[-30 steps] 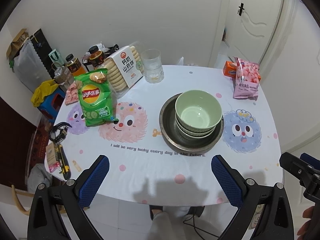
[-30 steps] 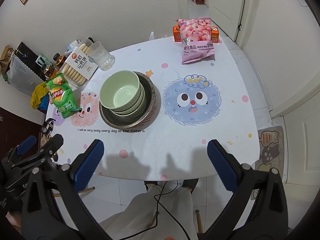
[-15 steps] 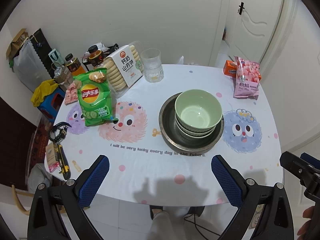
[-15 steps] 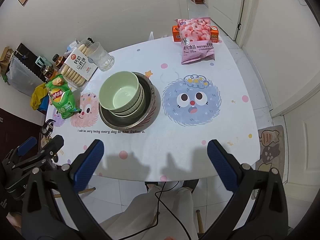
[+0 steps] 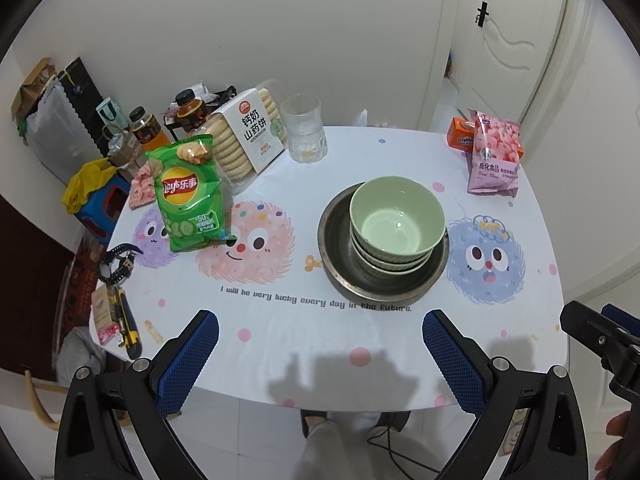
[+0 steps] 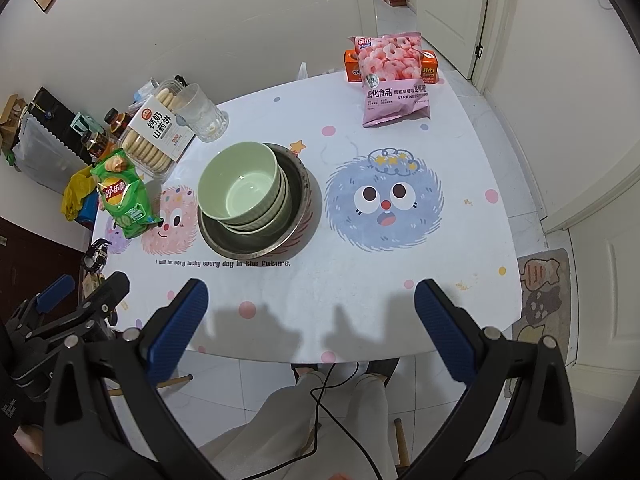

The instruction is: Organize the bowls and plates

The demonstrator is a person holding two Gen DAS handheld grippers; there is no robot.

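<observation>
Three green bowls (image 5: pixel 397 222) sit stacked in one metal basin (image 5: pixel 340 256), alongside one glass (image 5: pixel 305 128), two snack bags (image 5: pixel 188 196), one biscuit box (image 5: pixel 250 136), two bottles (image 5: pixel 144 126).

We hold our left tool (image 5: pixel 320 354) with its two blue-padded fingers (image 5: pixel 188 362) spread wide, nothing between them, at the near edge of the tabletop. Our right tool (image 6: pixel 310 330) is spread just as wide and empty, beside the left at much the same height. Each tool shows at the edge of the other's view, both pointing forward.
</observation>
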